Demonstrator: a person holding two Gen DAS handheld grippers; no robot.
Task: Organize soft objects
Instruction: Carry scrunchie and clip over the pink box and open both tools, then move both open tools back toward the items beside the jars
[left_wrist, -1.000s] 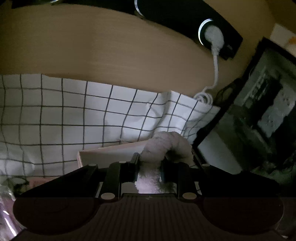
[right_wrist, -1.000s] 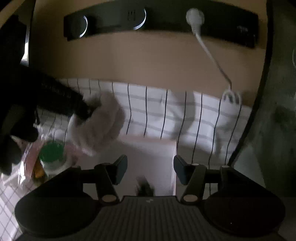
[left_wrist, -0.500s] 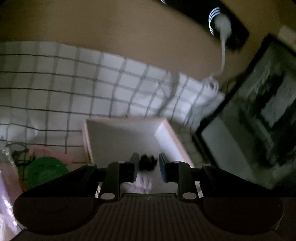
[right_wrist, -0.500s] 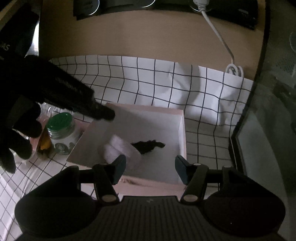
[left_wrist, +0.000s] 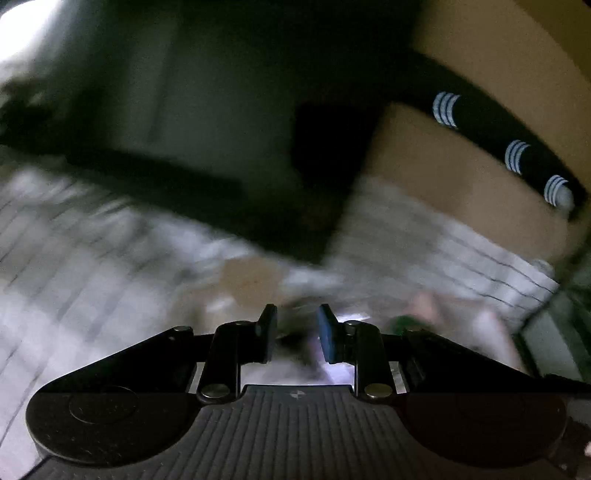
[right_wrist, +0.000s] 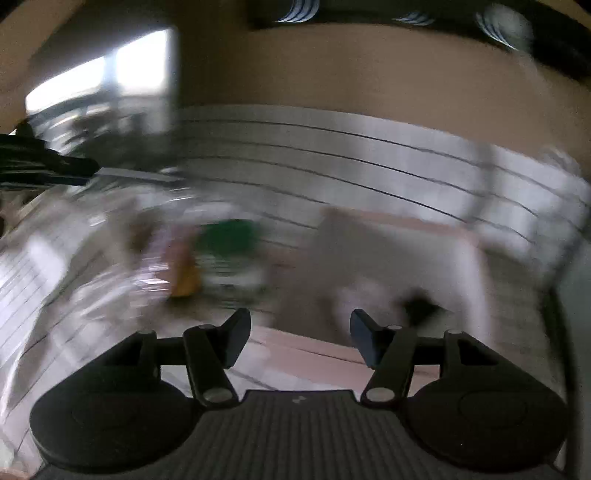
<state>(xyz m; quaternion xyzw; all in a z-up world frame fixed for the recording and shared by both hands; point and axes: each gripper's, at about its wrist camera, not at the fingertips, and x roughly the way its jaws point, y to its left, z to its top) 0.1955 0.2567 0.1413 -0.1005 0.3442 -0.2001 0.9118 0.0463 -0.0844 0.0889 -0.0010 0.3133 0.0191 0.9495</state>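
Checked cloth (right_wrist: 369, 155) spans the blurred table. Pink box (right_wrist: 399, 229) at my right's 1 o'clock, white fluffy item (right_wrist: 354, 295) and dark piece (right_wrist: 421, 304) inside. Right gripper (right_wrist: 299, 341) tilted down, jaws opening, empty. Left gripper (left_wrist: 295, 334) narrowly parted, nothing held.

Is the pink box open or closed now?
Open. In the right wrist view the pink box shows its pale inside with no lid on it, and a dark item lies in it.
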